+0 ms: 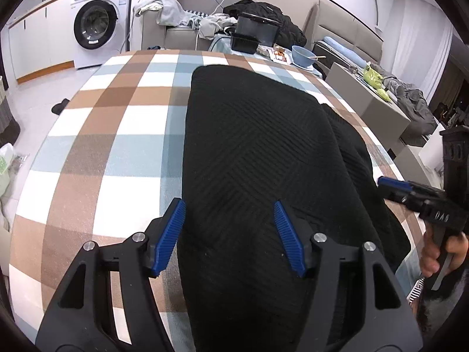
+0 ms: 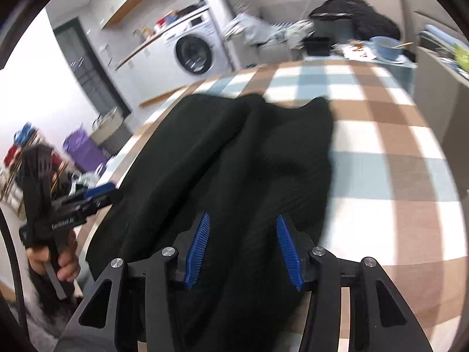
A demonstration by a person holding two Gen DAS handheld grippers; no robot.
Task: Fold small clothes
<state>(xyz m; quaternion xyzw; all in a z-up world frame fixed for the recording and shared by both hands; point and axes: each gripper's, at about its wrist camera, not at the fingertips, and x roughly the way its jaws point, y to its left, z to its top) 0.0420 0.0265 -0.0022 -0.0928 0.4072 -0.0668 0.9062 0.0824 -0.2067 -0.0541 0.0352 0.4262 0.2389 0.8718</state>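
One black knit garment point(image 1: 252, 152) lying lengthwise on the checked tablecloth point(image 1: 117, 135), folded over itself, herringbone-ribbed weave visible on top layer. Second fold or sleeve showing along its right edge in left wrist view. Near end of garment running under both grippers toward the cameras.

Left gripper point(image 1: 230, 205) above near end of garment, jaws spread, blue ribbed pads point(image 1: 173, 234) apart, nothing pinched; left pad over the garment's left edge, right pad over the cloth itself. Contact of pads with fabric: cannot tell.

Right gripper point(image 2: 242, 220) likewise over the garment, jaws spread, nothing clamped between blue pads point(image 2: 199, 249). Right wrist view motion-blurred.

Each gripper visible from the other's camera, held by a hand point(image 1: 439, 252) on a pistol-style handle, at the table's side edge.

Beyond far end of table: black tray point(image 1: 244, 42), blue bowl point(image 1: 303, 55) with a utensil in it, food plate beside. Farther back: washing machine point(image 1: 96, 23), grey sofa point(image 1: 181, 14) heaped with clothes.
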